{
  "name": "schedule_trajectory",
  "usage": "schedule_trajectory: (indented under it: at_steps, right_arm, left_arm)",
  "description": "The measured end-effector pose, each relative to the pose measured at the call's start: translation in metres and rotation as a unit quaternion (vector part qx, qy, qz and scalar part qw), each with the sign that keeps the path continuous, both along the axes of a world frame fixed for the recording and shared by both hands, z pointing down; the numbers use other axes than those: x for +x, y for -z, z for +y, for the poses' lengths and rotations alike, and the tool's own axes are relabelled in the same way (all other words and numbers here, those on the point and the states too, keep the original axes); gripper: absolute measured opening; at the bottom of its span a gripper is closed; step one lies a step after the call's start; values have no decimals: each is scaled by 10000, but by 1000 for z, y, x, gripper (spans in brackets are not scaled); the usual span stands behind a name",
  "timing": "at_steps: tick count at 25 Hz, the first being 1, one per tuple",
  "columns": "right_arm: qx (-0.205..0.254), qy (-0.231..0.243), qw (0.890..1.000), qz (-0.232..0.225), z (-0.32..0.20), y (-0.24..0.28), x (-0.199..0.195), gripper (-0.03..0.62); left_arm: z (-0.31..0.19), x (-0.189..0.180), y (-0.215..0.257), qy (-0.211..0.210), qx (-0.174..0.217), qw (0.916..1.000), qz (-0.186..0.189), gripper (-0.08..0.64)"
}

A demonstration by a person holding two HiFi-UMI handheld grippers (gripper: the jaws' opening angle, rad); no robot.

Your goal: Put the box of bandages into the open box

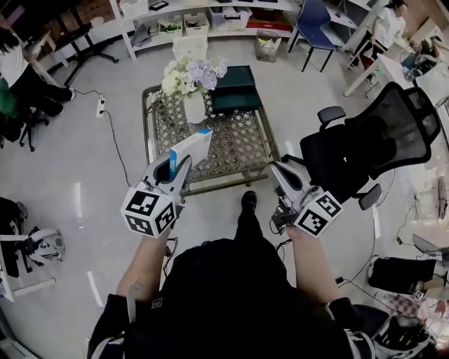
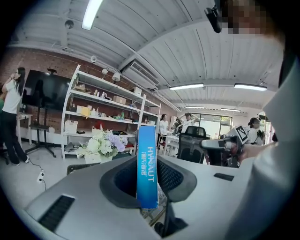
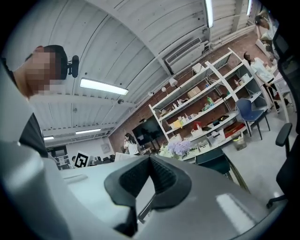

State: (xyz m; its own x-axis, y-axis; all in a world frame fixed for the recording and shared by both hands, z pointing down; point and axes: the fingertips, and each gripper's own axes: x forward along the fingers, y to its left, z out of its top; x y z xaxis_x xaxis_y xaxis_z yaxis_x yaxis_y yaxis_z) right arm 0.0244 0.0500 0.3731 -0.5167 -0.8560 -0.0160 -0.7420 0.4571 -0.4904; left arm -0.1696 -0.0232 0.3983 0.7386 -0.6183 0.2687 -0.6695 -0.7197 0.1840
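Note:
A white and blue box of bandages (image 1: 191,148) stands upright between the jaws of my left gripper (image 1: 184,163), which is shut on it at the near edge of the low table (image 1: 242,151). In the left gripper view its blue edge (image 2: 146,168) rises between the dark pads of the left gripper (image 2: 147,161). A dark green box (image 1: 233,87) sits at the table's far end; from here I cannot tell whether it is open. My right gripper (image 1: 275,168) hangs off the table's near right corner, with its pads (image 3: 161,176) meeting at the tip and nothing between them.
A white vase of flowers (image 1: 194,105) stands on the table just left of the green box (image 3: 213,161). A black mesh office chair (image 1: 379,140) is close on the right. White shelving (image 1: 203,17) lines the far wall, and a power strip (image 1: 100,106) lies on the floor at left.

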Motion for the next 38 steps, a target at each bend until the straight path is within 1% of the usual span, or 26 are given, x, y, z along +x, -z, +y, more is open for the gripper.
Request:
schedule_trajectory:
  at_steps: [3, 5, 10, 12, 15, 19, 22, 24, 27, 30, 33, 36, 38]
  right_arm:
    - [0, 170, 9998, -36, -40, -1, 35, 11]
    - [-44, 324, 9995, -55, -72, -4, 59, 11]
    - [-181, 780, 9965, -256, -137, -19, 108, 11]
    - [-229, 956, 9948, -256, -157, -26, 123, 11]
    - [-289, 1104, 9931, -266, -182, -33, 139, 11]
    - [-355, 1181, 9915, -407, -197, -35, 143, 11]
    - [-442, 1249, 9905, -375, -202, -41, 139, 11]
    - [-488, 1220, 9907, -344, -205, -42, 138, 11]
    - [-470, 1107, 9923, -302, -208, -36, 138, 11]
    - [-503, 994, 9932, -340, -212, -32, 136, 11]
    - [-563, 953, 9930, -422, -219, -27, 123, 11]
    - [-552, 968, 9931, -370, -221, -21, 106, 11]
    - [-575, 1018, 9925, -345, -219, -21, 97, 11]
  left_arm:
    - [-31, 30, 6, 221, 37, 9997, 16, 80]
    - [-54, 54, 6, 361, -25, 9993, 0, 80]
    - [-94, 116, -4, 454, -204, 9983, -312, 80]
    - [-108, 132, -7, 586, -245, 9973, -359, 80]
    - [-123, 146, -8, 762, -304, 9961, -333, 80]
    - [-138, 152, -9, 878, -434, 9950, -206, 80]
    - [-144, 153, -11, 886, -507, 9948, -23, 80]
    - [-148, 152, -12, 868, -489, 9950, 18, 80]
    - [-153, 147, -16, 848, -452, 9954, -2, 80]
    - [-158, 141, -17, 786, -354, 9962, -105, 80]
    - [-163, 129, -17, 767, -300, 9965, -161, 80]
    - [-166, 118, -22, 757, -351, 9964, -122, 80]
    - [-169, 118, -26, 725, -374, 9966, -109, 80]
